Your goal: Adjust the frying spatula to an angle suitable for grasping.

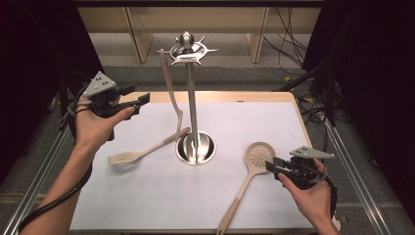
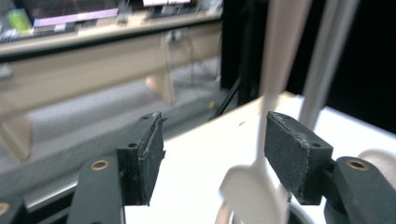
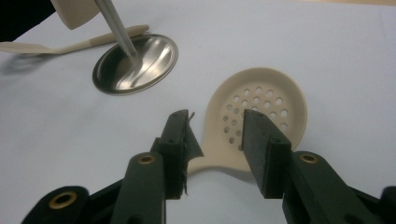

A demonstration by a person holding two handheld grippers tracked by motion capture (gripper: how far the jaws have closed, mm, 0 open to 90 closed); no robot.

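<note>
A steel utensil stand (image 1: 192, 103) rises from a round base (image 1: 195, 148) mid-table, with a beige spoon (image 1: 169, 83) hanging from a top hook. A beige slotted spatula (image 1: 131, 156) lies left of the base. A beige perforated skimmer (image 1: 258, 155) lies to the right. My left gripper (image 1: 139, 95) is held high at the left, open, with the blurred hanging spoon (image 2: 273, 56) seen beyond its jaws. My right gripper (image 1: 271, 165) sits low at the skimmer's head, open. Its jaws stand on either side of the skimmer's neck and perforated bowl (image 3: 261, 102).
A white sheet (image 1: 147, 196) covers the wooden table. The stand's pole (image 2: 327, 56) and base (image 3: 135, 63) stand close to both grippers. Cables (image 1: 293, 54) lie on the floor at the back right, and wooden furniture legs (image 1: 139, 39) stand behind the table.
</note>
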